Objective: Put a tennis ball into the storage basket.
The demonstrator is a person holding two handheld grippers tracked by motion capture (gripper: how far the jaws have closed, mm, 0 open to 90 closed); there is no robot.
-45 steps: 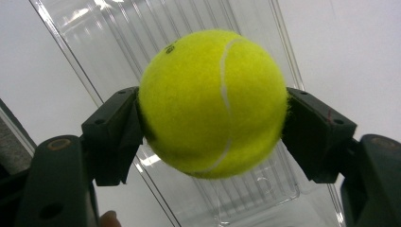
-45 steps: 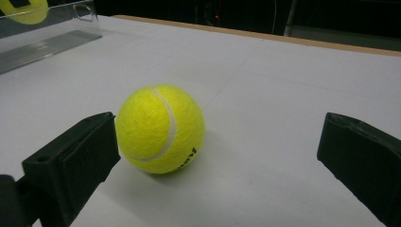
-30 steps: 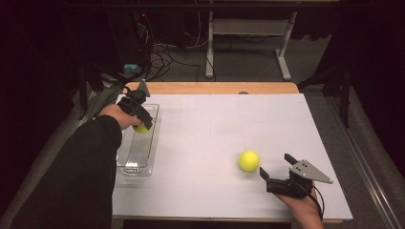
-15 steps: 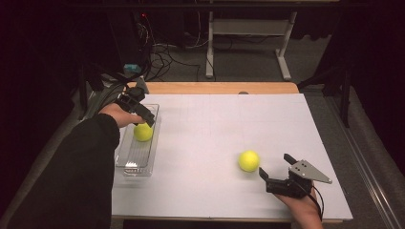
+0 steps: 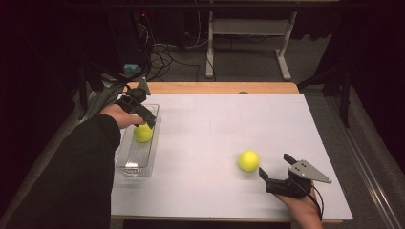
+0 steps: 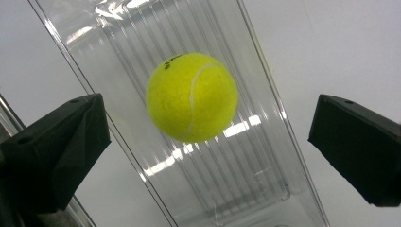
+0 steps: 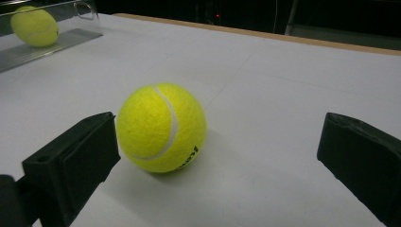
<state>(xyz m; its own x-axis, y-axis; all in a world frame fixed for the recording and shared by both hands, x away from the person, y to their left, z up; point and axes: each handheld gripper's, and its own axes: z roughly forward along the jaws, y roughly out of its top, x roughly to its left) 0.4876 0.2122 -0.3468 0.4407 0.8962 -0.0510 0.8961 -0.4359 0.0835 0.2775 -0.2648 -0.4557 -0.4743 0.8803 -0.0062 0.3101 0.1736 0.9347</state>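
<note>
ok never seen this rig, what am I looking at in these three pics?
No robot arm: a person holds a two-jaw handheld gripper in each hand at a white table. The high view looks down from above; the two other pictures come from cameras riding on each gripper. The left gripper hangs open over a clear plastic tray, where a tennis ball lies free between its spread black fingers. The right gripper is open too, just short of a second tennis ball on the table. Nothing is held.

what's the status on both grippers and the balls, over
Left hand-held gripper open above ball in tray. Right hand-held gripper open, second ball by its one jaw, on table. Nothing in the way.
</note>
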